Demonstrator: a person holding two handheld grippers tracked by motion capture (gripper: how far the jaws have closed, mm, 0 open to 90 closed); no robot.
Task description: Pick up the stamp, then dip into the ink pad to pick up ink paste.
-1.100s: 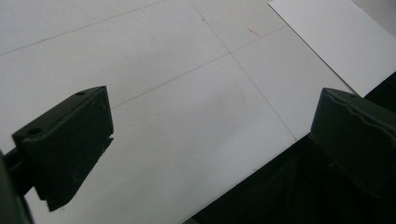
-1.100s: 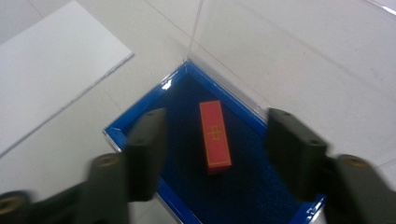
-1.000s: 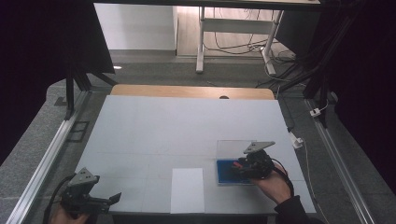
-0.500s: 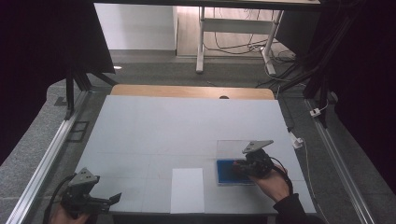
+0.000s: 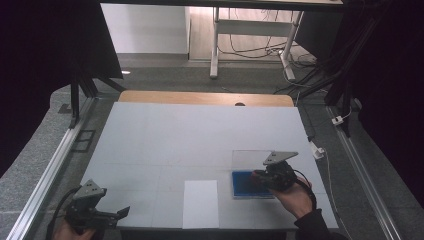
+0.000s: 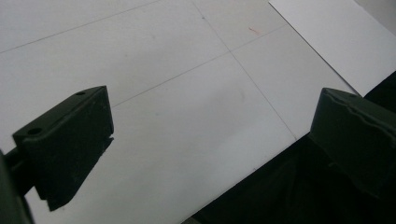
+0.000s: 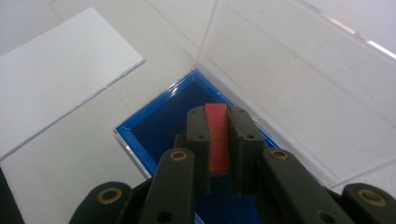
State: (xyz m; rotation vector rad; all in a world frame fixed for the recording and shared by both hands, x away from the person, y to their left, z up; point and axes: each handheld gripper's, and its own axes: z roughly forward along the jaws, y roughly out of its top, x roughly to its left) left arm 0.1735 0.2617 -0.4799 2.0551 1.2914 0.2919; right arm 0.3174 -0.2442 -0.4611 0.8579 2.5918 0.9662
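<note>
A shallow blue tray [image 5: 245, 185] with a clear lid [image 5: 252, 161] folded open behind it lies at the table's front right. My right gripper [image 5: 257, 179] hovers over the tray's right side, shut on a thin red piece [image 7: 217, 137] held upright between its jaws above the blue tray [image 7: 163, 123]. A white sheet [image 5: 201, 202] lies flat at the front centre. My left gripper [image 5: 122, 212] stands open at the front left corner, over the table's edge, with nothing between its jaws; the white sheet [image 6: 336, 37] shows ahead of it.
The white table top [image 5: 190, 135] has a wooden strip [image 5: 200, 97] along its far edge. Metal rails [image 5: 55, 160] run down both sides. A white plug and cable [image 5: 320, 150] lie just off the right edge.
The right gripper has shifted slightly over the blue tray. The left gripper has stayed put.
</note>
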